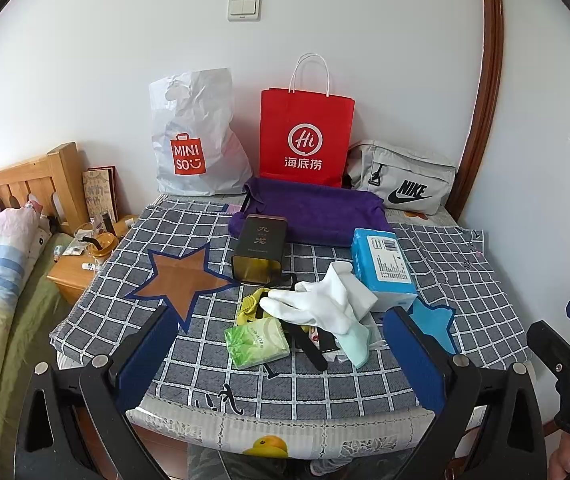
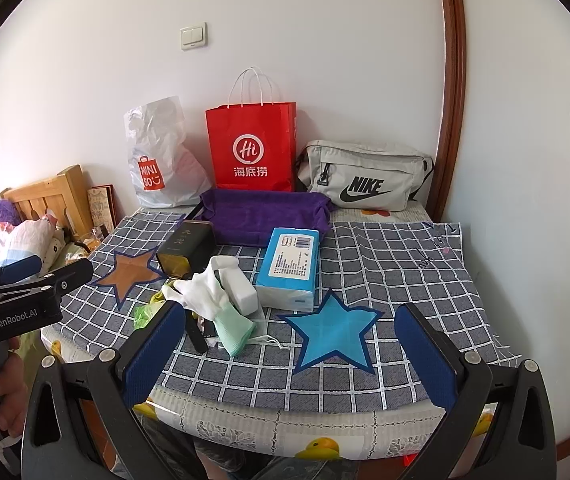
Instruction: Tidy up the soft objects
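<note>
Left wrist view: the left gripper point(image 1: 281, 350) hangs at the near edge of the bench point(image 1: 285, 432) with its jaws spread wide and nothing between them, its blue pads point(image 1: 145, 356) framing a small heap of soft things on the checked cloth point(image 1: 465, 280). In that heap a white glove point(image 1: 321, 300) lies over a pale green glove point(image 1: 359, 340), with a green tissue pack point(image 1: 255, 342) just to the left, a yellow item point(image 1: 251, 304) behind it, and a black strap point(image 1: 305, 344) running under the gloves. A blue tissue box point(image 1: 385, 268) sits just right of the heap, touching the white glove, and a dark tin point(image 1: 261, 248) lies on its side behind it. A brown star patch point(image 1: 183, 280) marks the cloth to the left. A folded purple towel point(image 1: 317, 212) lies further back, and behind it, against the wall, stand a white Miniso bag point(image 1: 195, 140), a red paper bag point(image 1: 305, 136) and a grey Nike pouch point(image 1: 401, 178). In the right wrist view the right gripper point(image 2: 291, 354) also has its jaws wide apart and empty, hovering near the bench edge over a blue star patch point(image 2: 333, 330); the heap lies just left of that star, where a white block point(image 2: 237, 284) shows beside the gloves. A hand point(image 2: 3, 392) holding the left gripper's handle appears at the left edge.
</note>
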`<state>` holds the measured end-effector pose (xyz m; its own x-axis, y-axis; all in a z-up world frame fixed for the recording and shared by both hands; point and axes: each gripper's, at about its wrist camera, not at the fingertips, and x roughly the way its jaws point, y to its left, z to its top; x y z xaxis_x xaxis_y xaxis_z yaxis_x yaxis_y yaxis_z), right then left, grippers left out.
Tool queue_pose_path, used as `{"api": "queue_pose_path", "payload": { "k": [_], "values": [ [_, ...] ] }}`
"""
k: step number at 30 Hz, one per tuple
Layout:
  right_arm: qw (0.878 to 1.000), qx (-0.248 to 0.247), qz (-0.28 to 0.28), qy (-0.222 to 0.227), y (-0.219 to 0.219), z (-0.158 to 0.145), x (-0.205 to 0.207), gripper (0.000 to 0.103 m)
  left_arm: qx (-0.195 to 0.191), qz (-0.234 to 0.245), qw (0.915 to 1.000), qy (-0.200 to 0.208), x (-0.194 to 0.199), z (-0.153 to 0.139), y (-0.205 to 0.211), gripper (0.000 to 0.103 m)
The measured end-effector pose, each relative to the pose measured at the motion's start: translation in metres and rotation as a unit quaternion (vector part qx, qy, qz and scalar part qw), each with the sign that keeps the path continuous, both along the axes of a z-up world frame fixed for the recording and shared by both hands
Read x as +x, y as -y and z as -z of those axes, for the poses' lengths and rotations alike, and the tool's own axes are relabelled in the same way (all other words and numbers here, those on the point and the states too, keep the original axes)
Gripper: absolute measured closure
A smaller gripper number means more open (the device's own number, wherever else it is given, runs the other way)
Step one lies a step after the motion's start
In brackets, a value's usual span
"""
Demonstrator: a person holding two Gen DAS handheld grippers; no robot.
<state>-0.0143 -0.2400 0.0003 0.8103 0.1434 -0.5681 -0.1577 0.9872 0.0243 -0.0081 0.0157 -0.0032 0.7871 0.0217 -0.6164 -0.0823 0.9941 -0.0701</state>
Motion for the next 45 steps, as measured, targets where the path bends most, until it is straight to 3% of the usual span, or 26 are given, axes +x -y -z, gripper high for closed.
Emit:
{"api": "queue_pose_path", "payload": {
  "k": [18,27,38,45],
  "values": [
    [1.0,0.012,-0.016,-0.011,-0.001,0.009,0.01,0.0,-0.001,-0.004,0.9998,-0.021,0.014,0.008,-0.001,0.0],
    [0.997,0.025,-0.038,-0.064,-0.01,0.048,0.034,0.0,-0.006,-0.011,0.9976,-0.069,0.04,0.054,-0.011,0.0],
    [0.995,0.016,-0.04,-0.094,-0.019,0.101,0.06,0.0,-0.003,-0.025,0.9912,-0.13,0.074,0.125,-0.021,0.0],
    [0.99,0.052,-0.053,-0.116,-0.016,0.127,0.079,0.0,-0.02,-0.027,0.9865,-0.16,0.095,0.163,-0.021,0.0]
  ]
}}
